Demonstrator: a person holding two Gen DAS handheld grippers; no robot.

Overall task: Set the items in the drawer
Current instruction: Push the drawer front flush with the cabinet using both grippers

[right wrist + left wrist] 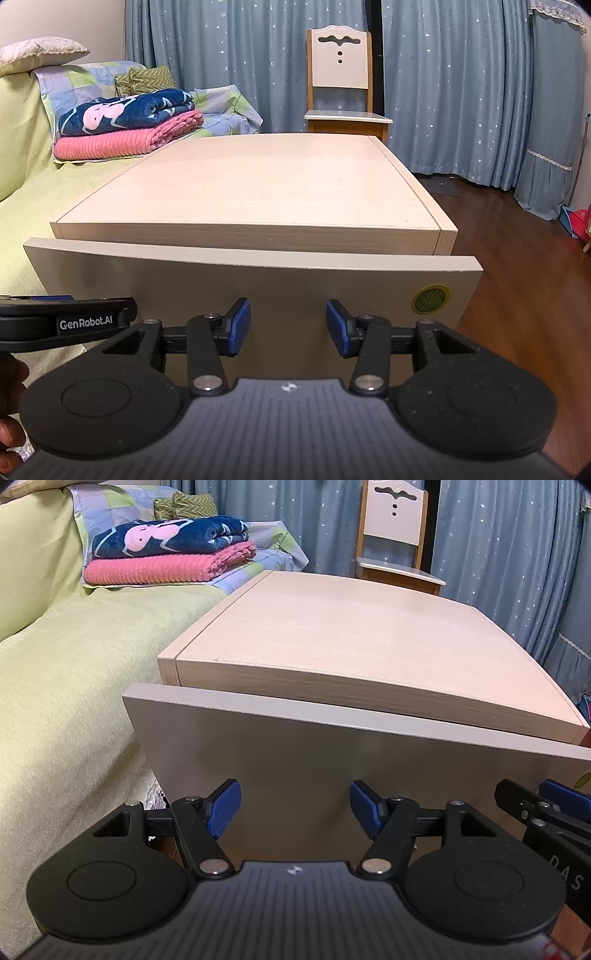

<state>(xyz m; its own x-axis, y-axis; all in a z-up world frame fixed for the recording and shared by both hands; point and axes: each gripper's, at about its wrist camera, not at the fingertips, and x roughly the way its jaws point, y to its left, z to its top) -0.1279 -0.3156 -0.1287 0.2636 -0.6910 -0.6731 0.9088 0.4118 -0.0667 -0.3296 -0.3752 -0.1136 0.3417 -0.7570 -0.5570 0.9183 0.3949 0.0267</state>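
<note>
Both claws stand with their blue pads apart and nothing between them: the left gripper (295,805) and the right gripper (288,325) face the grey drawer front (258,288) of the bedside cabinet (255,184), side by side, the left one's black body showing at the left edge of the right wrist view. The drawer front sits a little forward of the cabinet's top edge, so the drawer looks slightly out or nearly shut; its inside is hidden, and whether any items lie in it cannot be told. This fits either a drawer being drawn out to take things or one being pushed home with things inside, so the sound course is only to keep both grippers square to the front, level with each other, and press or pull evenly so the drawer does not skew on its runners. No handle shows on the front. Left of the cabinet on the bed (74,686) lie folded blankets (170,554), well apart from the drawer. Near the front's right corner is a round green sticker (430,298). Both grippers point level and straight ahead, low against the front.
</note>
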